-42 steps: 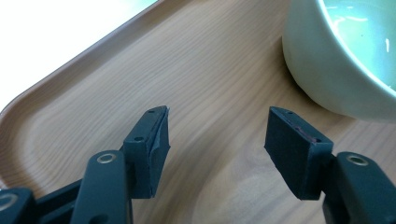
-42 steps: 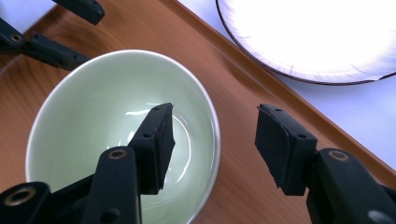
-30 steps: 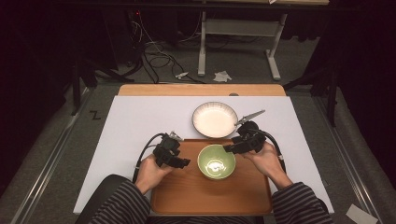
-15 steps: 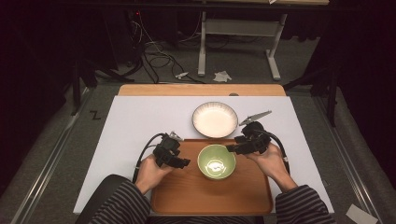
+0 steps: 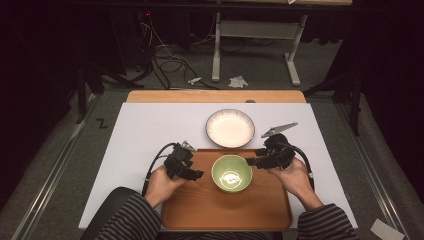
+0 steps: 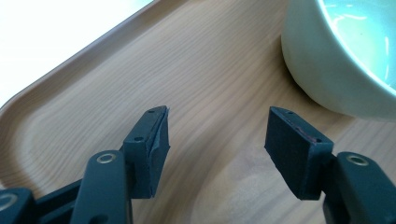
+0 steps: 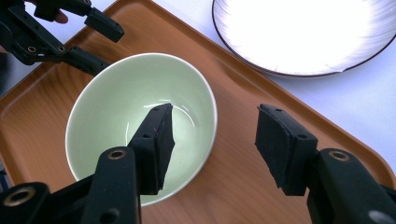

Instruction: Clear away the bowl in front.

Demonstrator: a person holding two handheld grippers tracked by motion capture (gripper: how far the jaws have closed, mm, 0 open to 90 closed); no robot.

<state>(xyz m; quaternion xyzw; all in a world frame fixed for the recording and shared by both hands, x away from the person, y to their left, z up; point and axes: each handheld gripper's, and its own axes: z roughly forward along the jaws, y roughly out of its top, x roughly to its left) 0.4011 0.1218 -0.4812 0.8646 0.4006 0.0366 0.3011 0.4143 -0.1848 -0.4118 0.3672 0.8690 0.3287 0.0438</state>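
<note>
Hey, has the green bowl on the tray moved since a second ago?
No. The green bowl sits in the same spot on the wooden tray, just below the white plate.

- The pale green bowl [image 5: 231, 173] stands upright and empty on the wooden tray [image 5: 200, 210], toward the tray's far edge and roughly midway across it.
- Its glazed inside is glossy, catching light at the bottom; the rim is thin, smooth and round.
</note>
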